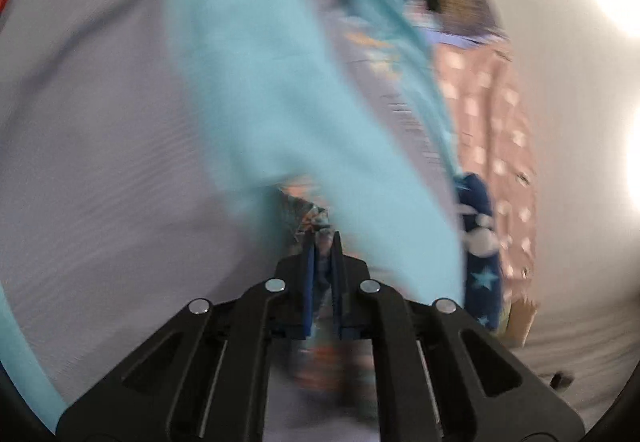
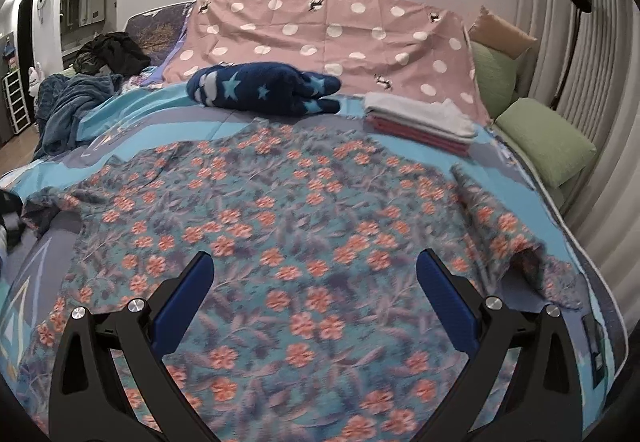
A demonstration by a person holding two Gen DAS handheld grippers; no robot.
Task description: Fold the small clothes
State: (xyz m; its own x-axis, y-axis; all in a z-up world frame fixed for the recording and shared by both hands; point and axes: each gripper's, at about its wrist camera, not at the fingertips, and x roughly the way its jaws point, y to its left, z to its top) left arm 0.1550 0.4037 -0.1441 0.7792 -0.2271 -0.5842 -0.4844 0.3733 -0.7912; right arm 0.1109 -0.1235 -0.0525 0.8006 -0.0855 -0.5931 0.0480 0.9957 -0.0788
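A floral garment [image 2: 304, 226] with orange flowers on blue-grey lies spread flat over the bed. My right gripper [image 2: 316, 270] is open and empty, hovering just above the garment's near part. My left gripper [image 1: 322, 242] is shut on a fold of the same floral garment [image 1: 310, 218], seen in a blurred left wrist view. The garment's right sleeve [image 2: 500, 226] lies bunched near the bed's right edge.
A blue and grey bedspread [image 2: 120, 122] covers the bed. A navy star-print plush item [image 2: 264, 90] and a folded stack of white and red clothes [image 2: 424, 122] lie at the back. A pink dotted sheet [image 2: 328, 30], green cushions [image 2: 548, 146] and dark clothes [image 2: 112, 54] lie beyond.
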